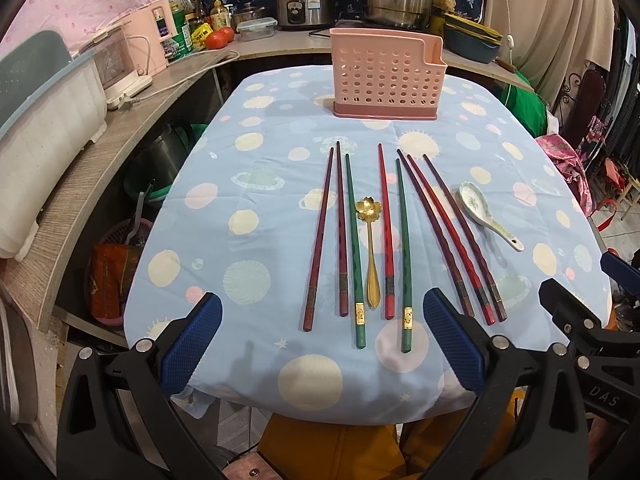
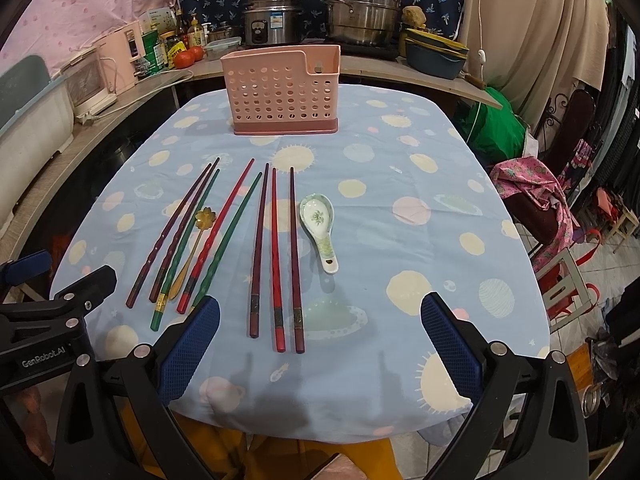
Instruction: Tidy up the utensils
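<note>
Both wrist cameras look forward from the near edge of the desk [image 1: 208,184], low and close, left one further left; both share the chopsticks [image 1: 384,232] and pink holder [image 1: 386,76].

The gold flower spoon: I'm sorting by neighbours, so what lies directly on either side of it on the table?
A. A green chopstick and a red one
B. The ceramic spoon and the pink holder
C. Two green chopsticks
A: the gold flower spoon lies between a green chopstick and a red chopstick.
</note>
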The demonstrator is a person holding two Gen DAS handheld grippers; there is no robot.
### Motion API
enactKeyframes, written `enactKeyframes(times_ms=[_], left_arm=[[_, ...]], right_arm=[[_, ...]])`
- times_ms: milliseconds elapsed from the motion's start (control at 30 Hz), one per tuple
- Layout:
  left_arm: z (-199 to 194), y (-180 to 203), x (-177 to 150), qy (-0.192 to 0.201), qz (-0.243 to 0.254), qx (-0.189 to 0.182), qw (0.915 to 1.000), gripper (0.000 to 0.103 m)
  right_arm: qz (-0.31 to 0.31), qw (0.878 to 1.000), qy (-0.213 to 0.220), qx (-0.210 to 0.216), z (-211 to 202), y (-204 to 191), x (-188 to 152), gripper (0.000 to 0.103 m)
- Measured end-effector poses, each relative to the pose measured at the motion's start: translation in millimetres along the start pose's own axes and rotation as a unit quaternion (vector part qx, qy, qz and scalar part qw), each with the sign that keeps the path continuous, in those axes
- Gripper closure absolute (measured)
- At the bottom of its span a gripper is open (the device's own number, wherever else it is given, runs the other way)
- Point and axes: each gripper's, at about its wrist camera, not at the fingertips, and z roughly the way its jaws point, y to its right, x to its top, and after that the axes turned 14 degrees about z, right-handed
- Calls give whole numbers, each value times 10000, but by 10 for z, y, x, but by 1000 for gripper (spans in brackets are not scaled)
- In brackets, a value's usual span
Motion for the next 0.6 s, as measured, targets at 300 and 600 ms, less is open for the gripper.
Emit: enactKeyframes(times_ms=[300, 600], left_arm=[[354, -324, -7, -185, -468, -327, 9982, 8], [846, -433, -105, -737, -579, -462, 9945, 35]], right_arm=[[251, 9995, -180, 7, 271, 158, 123, 7], [279, 9990, -345, -17, 602, 202, 202, 9]])
